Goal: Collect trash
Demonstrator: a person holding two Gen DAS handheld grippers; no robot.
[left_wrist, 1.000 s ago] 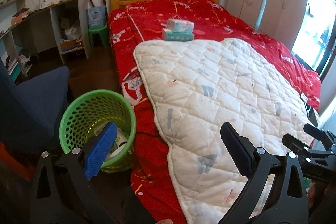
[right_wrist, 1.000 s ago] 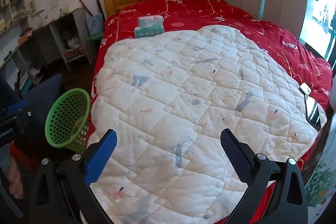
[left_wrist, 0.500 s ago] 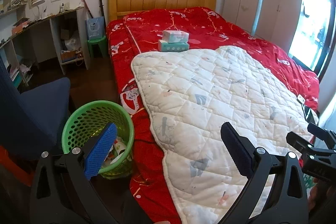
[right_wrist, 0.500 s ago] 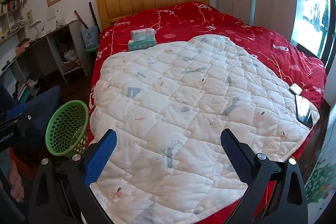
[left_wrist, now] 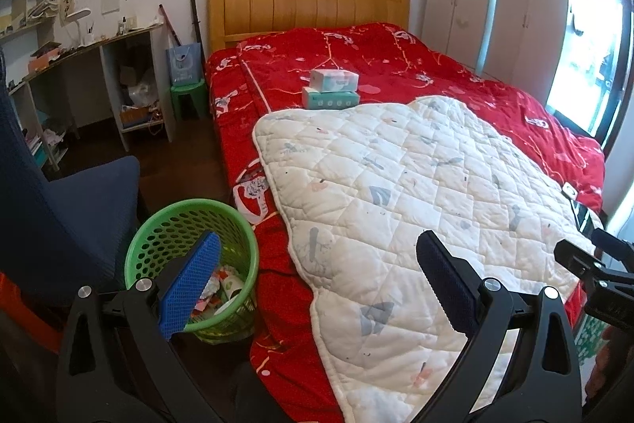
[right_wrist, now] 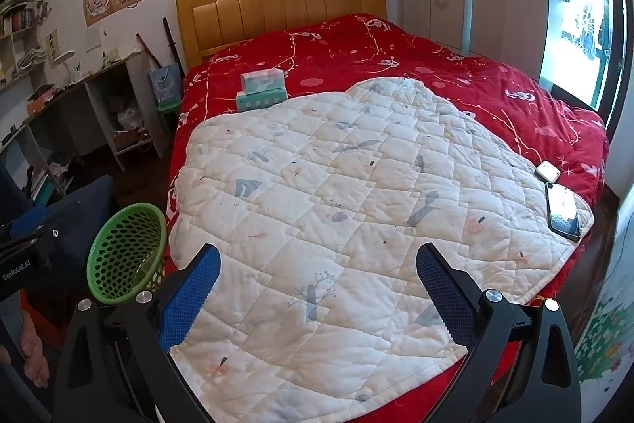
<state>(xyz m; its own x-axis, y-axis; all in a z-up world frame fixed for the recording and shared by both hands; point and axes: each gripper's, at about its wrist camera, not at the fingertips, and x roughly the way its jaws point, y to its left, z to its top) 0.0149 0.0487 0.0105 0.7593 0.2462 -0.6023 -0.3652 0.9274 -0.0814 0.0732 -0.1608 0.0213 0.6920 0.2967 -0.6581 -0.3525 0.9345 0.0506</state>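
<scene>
Left wrist: my left gripper [left_wrist: 317,284] and right gripper [right_wrist: 317,288] both spread, empty; green basket [left_wrist: 170,224] at bed's [left_wrist: 396,66] left edge for drops

The round green perforated plastic waste basket [left_wrist: 190,224] had its near wall masked by the blue-padded left finger [left_wrist: 189,288] in the left wrist view; its crumpled contents [left_wrist: 222,284] were too small to identify. The dark glossy phone [left_wrist: 583,217] was largely cut off behind the white quilted blanket [left_wrist: 396,193]. Print on the stacked pale tissue packs [right_wrist: 261,88] was illegible.
</scene>
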